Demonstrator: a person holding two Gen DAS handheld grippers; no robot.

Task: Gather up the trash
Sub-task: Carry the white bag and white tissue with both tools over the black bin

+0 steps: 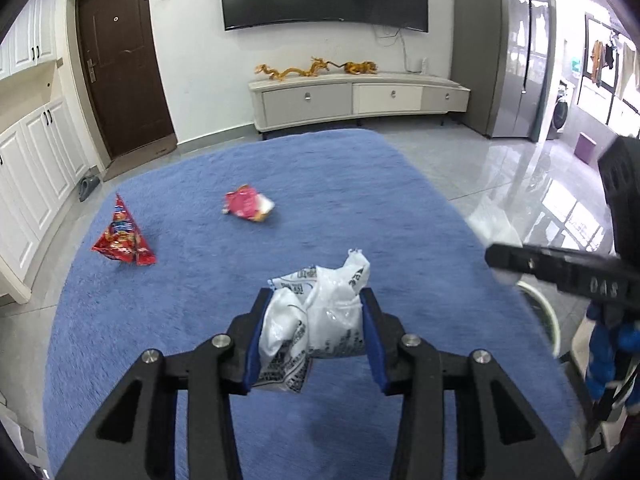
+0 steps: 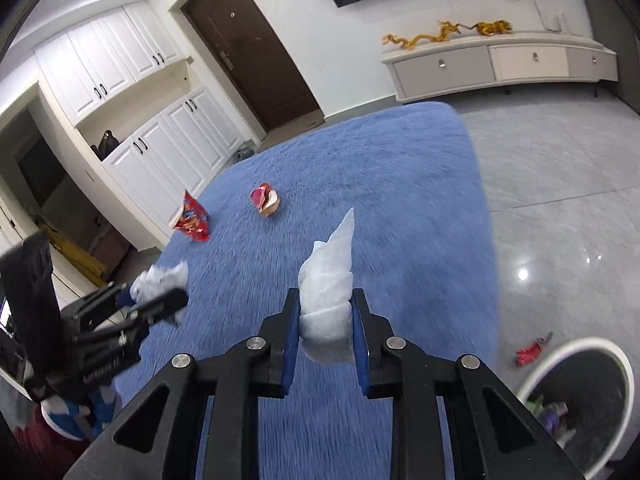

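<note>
My left gripper point(image 1: 316, 300) is shut on a crumpled white printed plastic wrapper point(image 1: 320, 320) and holds it above the blue rug point(image 1: 360, 184). My right gripper point(image 2: 326, 300) is shut on a white crumpled tissue point(image 2: 330, 272) above the same rug point(image 2: 400, 200). A red snack bag point(image 1: 122, 236) and a pink crumpled wrapper point(image 1: 248, 208) lie on the rug further off; they also show in the right wrist view as the red bag point(image 2: 194, 220) and the pink wrapper point(image 2: 265, 199). A white-rimmed trash bin point(image 2: 580, 400) with trash inside stands at lower right.
A small red wrapper point(image 2: 530, 352) lies on the grey tile floor beside the bin. A TV cabinet point(image 1: 356, 98) stands against the far wall, a brown door point(image 1: 120, 60) and white cupboards point(image 1: 36, 152) to the left. The left gripper shows in the right wrist view point(image 2: 160, 300).
</note>
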